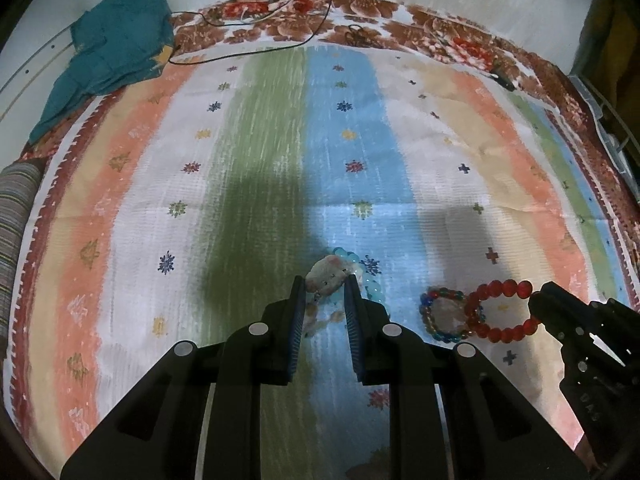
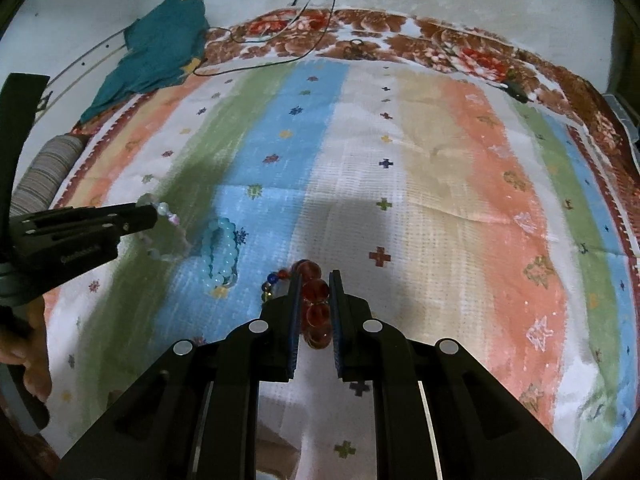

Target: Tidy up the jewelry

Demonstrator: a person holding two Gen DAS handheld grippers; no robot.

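A: Both grippers are busy over the striped bedspread (image 1: 256, 152). The left gripper (image 1: 323, 286) has its jaws narrowed onto a pale bead of the clear-and-pastel bracelet (image 2: 170, 232), which hangs from its tips.

B: And the right gripper (image 2: 314, 300) is closed almost fully on the red bead bracelet (image 1: 500, 310), beads stacked between the blue pads (image 2: 295, 320).

A: The light blue bracelet (image 2: 220, 254) lies on the blue stripe between them, and the multicolour bracelet (image 1: 442, 314) touches the red one.

B: That's the catch, I'd say. Lift the red one straight up and slowly, so it doesn't drag its neighbour along.

A: Keep each loop apart, too; round beads could roll out of a loose pinch.
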